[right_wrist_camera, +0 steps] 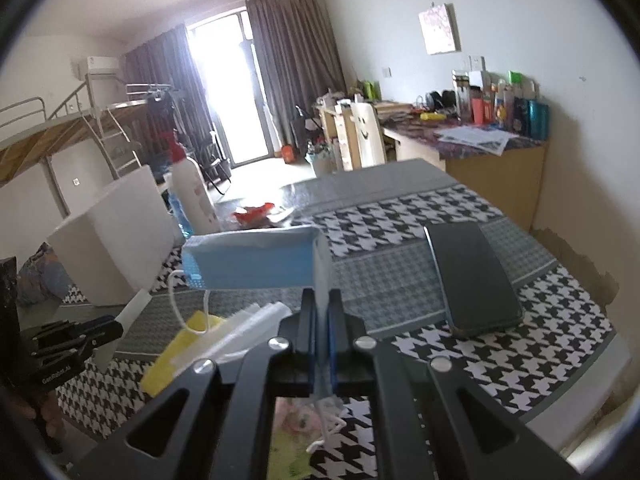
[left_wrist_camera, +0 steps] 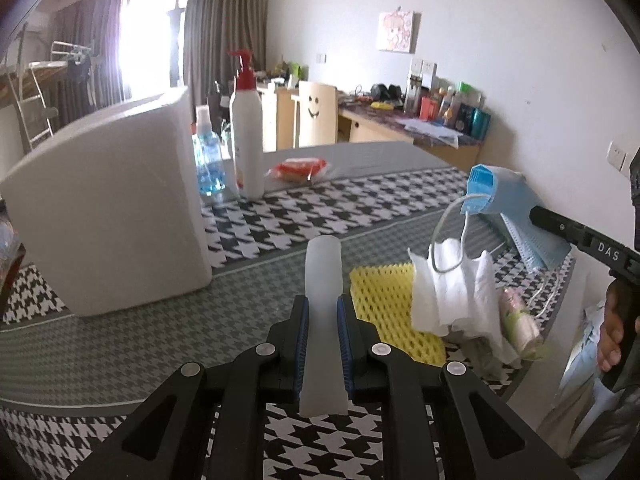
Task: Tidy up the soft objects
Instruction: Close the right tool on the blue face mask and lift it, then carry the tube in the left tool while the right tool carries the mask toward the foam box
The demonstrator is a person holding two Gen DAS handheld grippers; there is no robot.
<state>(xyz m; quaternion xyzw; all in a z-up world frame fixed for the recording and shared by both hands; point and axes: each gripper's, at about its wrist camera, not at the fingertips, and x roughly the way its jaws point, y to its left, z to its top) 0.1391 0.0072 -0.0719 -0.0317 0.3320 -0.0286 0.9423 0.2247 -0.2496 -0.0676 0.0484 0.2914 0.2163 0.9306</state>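
My left gripper [left_wrist_camera: 322, 312] is shut on a translucent white soft strip [left_wrist_camera: 323, 272] and holds it above the checked tablecloth. My right gripper [right_wrist_camera: 321, 304] is shut on a blue face mask [right_wrist_camera: 256, 258], lifted off the table with its ear loop [right_wrist_camera: 188, 304] hanging; it also shows in the left wrist view [left_wrist_camera: 508, 208]. Below the mask lie a white tissue [left_wrist_camera: 452, 288], a yellow foam net [left_wrist_camera: 384, 300] and a small wrapped packet [left_wrist_camera: 520, 324]. A white box [left_wrist_camera: 108, 208] stands at the left.
A red-pump lotion bottle [left_wrist_camera: 246, 136], a blue spray bottle [left_wrist_camera: 208, 160] and a red snack pack [left_wrist_camera: 298, 169] stand behind the box. A black phone [right_wrist_camera: 472, 276] lies on the cloth at the right. A desk and wall are beyond.
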